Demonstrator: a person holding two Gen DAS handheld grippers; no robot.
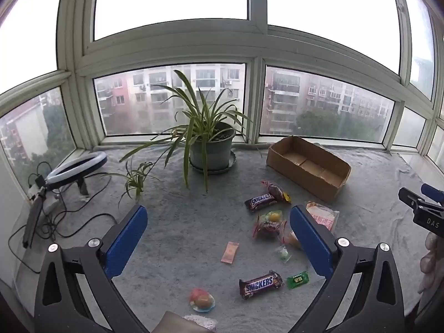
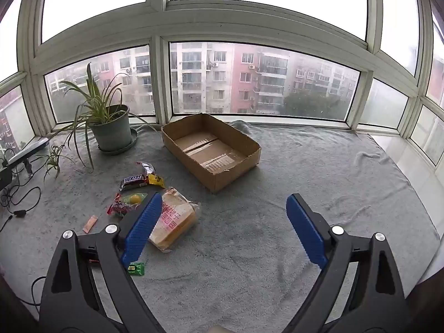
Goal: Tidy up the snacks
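1. Both tools are free to work: the left gripper (image 1: 219,238) stands wide open with nothing between its blue pads, and the right gripper (image 2: 224,227) is also spread wide and empty, hovering over bare grey blanket (image 2: 319,166).
2. The goal is evidently the cardboard box (image 2: 251,145), which sits empty near the window, to the right of the potted plant (image 2: 111,127); the snacks all lie loose on the blanket in front of it and to its left.
3. For the right gripper, the bread packet (image 2: 177,222) is the sensible first pick, since it lies just beside the left finger. Shift left until the packet is centred, then close across its narrow side and press gently (soft bread crushes easily).
4. For the left gripper, the near Snickers bar (image 1: 260,283) and the small green sweet (image 1: 297,279) lie close in front of it. Take the bar across its width, not along its length.
5. Leave the heap of the far Snickers bar (image 1: 260,201) and the red-wrapped sweets (image 1: 267,223) for later; how many pieces overlap there I cannot tell for sure.
6. Lower each item into the box before letting go, and keep clear of the plant's trailing leaves
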